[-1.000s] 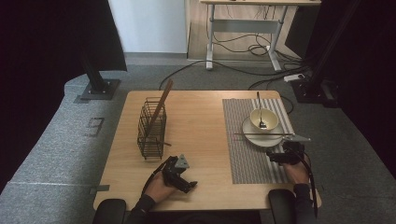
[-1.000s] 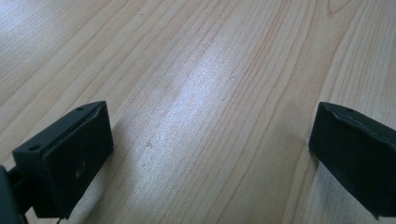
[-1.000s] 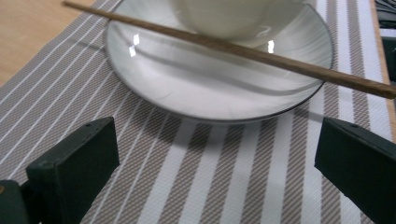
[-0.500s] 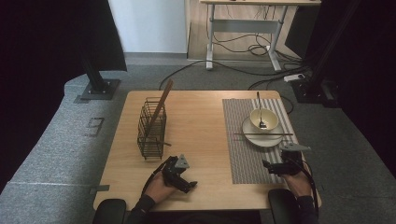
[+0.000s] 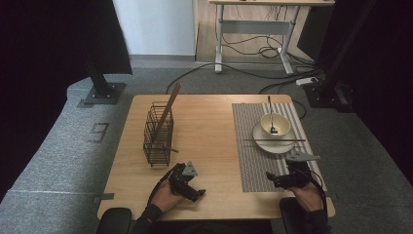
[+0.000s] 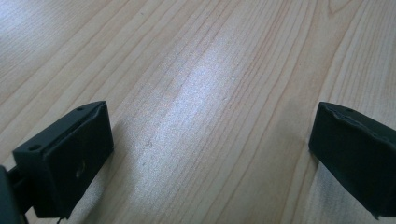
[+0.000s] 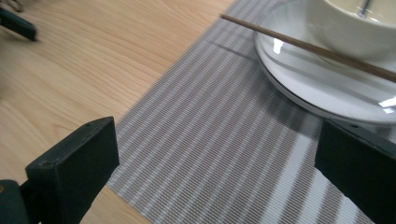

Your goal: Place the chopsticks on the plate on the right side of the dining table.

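Observation:
My left gripper (image 5: 194,191) rests near the table's front edge, jaws wide apart over bare wood (image 6: 205,116) with nothing between them. My right gripper (image 5: 275,179) lies low over the striped placemat (image 5: 253,156), also open and empty. Just beyond it a white plate (image 5: 272,143) carries a cream bowl (image 5: 275,124) with a spoon (image 5: 269,112) standing in it. A brown chopstick (image 5: 275,140) lies across the plate's front rim. In the right gripper view the plate (image 7: 317,88) and chopstick (image 7: 299,44) sit ahead and to the right of the jaws.
A black wire basket (image 5: 158,134) stands on the table's left half with a long wooden stick (image 5: 166,112) leaning out of it. The wooden table (image 5: 209,126) has grey carpet around it. A desk frame and cables lie behind.
My right gripper has drawn back toward the front edge and turned leftward, away from the plate. The left gripper has stayed put.

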